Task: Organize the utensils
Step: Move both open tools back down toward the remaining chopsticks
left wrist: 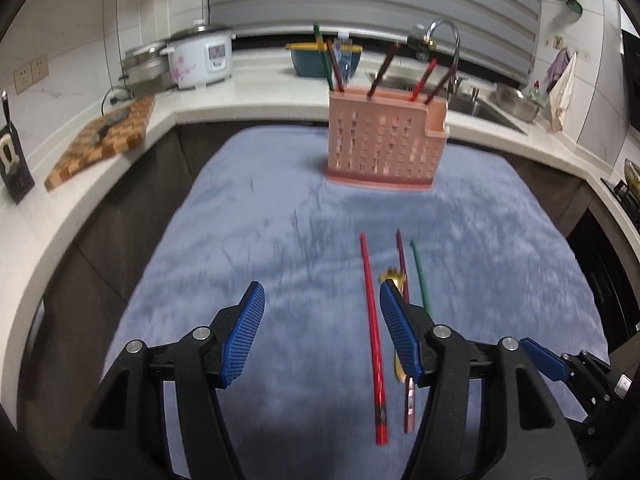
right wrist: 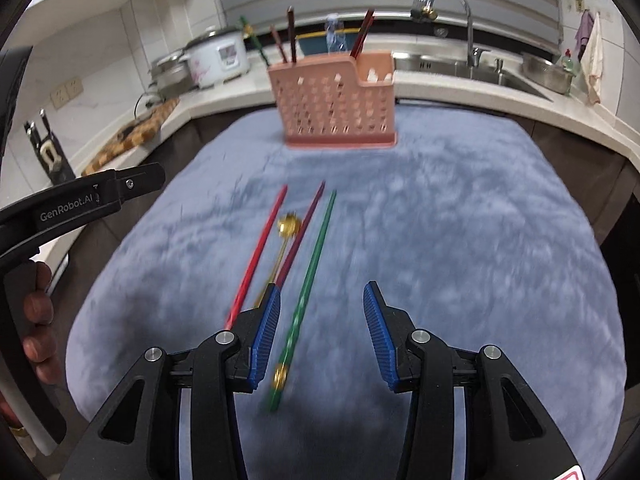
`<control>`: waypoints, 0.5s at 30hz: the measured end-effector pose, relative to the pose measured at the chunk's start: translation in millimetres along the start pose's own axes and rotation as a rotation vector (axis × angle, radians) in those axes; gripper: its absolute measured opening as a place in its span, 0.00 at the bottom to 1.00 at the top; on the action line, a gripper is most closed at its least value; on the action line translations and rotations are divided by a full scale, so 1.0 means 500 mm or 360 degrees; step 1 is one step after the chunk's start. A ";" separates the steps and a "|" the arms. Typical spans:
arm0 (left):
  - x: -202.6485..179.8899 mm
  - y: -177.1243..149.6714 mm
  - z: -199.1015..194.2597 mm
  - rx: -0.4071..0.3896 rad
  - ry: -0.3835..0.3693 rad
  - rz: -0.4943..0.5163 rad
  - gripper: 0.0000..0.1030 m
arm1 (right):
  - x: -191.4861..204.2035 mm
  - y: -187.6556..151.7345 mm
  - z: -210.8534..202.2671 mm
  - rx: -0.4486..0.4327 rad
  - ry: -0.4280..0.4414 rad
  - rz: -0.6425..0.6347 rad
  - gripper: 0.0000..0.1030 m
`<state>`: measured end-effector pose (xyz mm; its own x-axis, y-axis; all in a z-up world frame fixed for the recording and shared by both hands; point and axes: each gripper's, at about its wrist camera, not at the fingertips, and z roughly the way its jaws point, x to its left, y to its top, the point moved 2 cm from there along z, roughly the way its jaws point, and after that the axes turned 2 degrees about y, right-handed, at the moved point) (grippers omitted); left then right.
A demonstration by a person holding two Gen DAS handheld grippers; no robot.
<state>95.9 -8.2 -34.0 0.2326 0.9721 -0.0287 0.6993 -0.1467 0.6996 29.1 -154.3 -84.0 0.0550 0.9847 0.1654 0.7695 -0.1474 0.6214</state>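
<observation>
Where the cloth [right wrist: 440, 220] spreads, three chopsticks [right wrist: 256, 256] and one spoon [right wrist: 289, 225] lie.

Loose utensils on a blue cloth, with a pink holder behind them.
A red chopstick [right wrist: 256, 258], a gold spoon [right wrist: 289, 226], a maroon chopstick [right wrist: 304, 232] and a green chopstick [right wrist: 312, 280] lie nearly parallel at centre frame, the spoon between red and maroon. The perforated pink holder [right wrist: 336, 100] stands upright at upper centre, with several chopsticks leaning in it.
</observation>
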 end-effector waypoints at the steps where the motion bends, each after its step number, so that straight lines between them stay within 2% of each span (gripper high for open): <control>1: 0.000 -0.015 0.003 0.0027 -0.0006 -0.0004 0.55 | 0.004 -0.010 0.005 0.0015 0.0002 -0.0010 0.41; 8: -0.001 -0.092 0.028 0.0151 0.0023 0.0010 0.55 | 0.028 -0.060 0.042 0.0112 0.0035 -0.0031 0.41; 15: -0.002 -0.120 0.042 0.0205 0.0037 0.0014 0.55 | 0.032 -0.073 0.057 0.0150 0.0051 -0.0015 0.41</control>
<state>68.0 -4.1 -90.8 0.2244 0.9745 -0.0053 0.7788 -0.1761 0.6020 19.9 -130.5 -126.0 0.0285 0.9823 0.1853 0.8263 -0.1274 0.5486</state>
